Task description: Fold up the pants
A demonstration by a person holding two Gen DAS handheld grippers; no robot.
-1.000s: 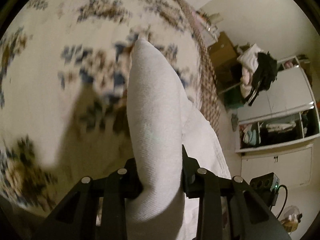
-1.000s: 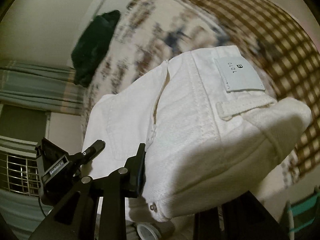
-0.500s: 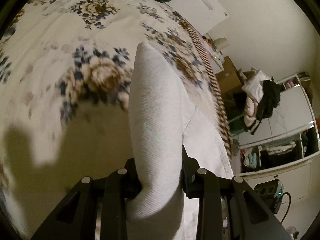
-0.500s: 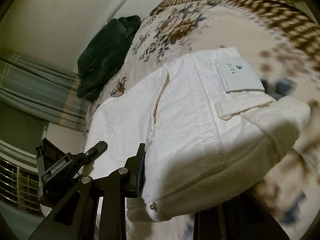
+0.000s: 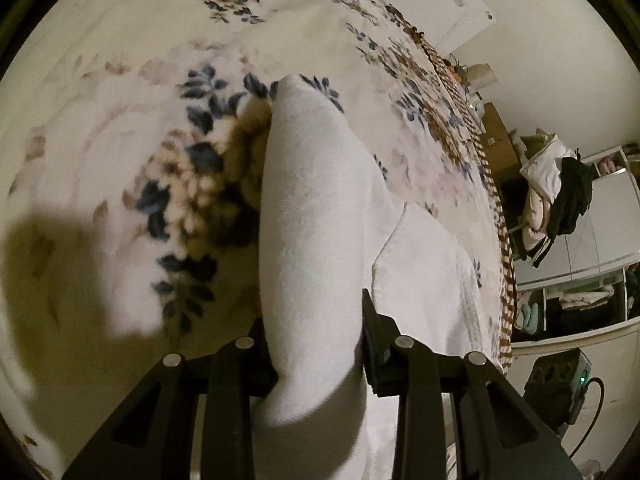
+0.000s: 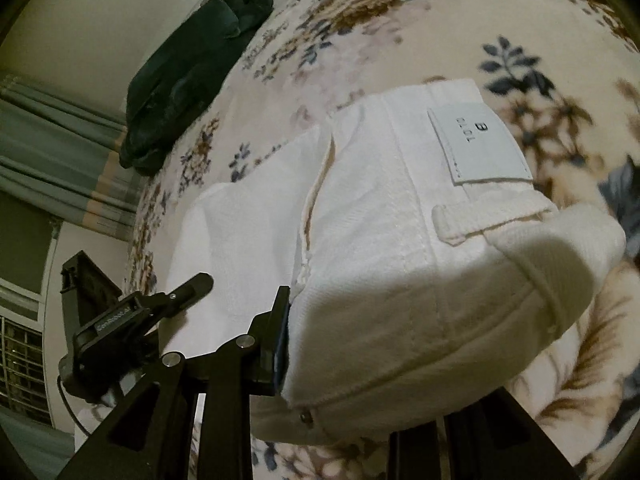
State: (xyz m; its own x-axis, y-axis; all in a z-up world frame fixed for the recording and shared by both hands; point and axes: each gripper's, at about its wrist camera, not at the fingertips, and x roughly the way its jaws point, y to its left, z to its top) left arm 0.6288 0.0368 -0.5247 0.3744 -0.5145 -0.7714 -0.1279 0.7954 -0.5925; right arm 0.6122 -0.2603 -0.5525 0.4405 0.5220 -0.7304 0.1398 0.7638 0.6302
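The left gripper [image 5: 318,344] has its jaws clamped on a thick fold of the white pants [image 5: 312,220], raised above the floral bedspread [image 5: 120,100]. The right gripper [image 6: 360,352] grips the pants [image 6: 400,240] at the waistband, jaws held partly apart by bunched fabric, beside the brand patch [image 6: 478,144].

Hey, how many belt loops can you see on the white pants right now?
1. The belt loop sits on the waistband just below the label, in the right wrist view. Others may be hidden in the fold or behind the right claw.
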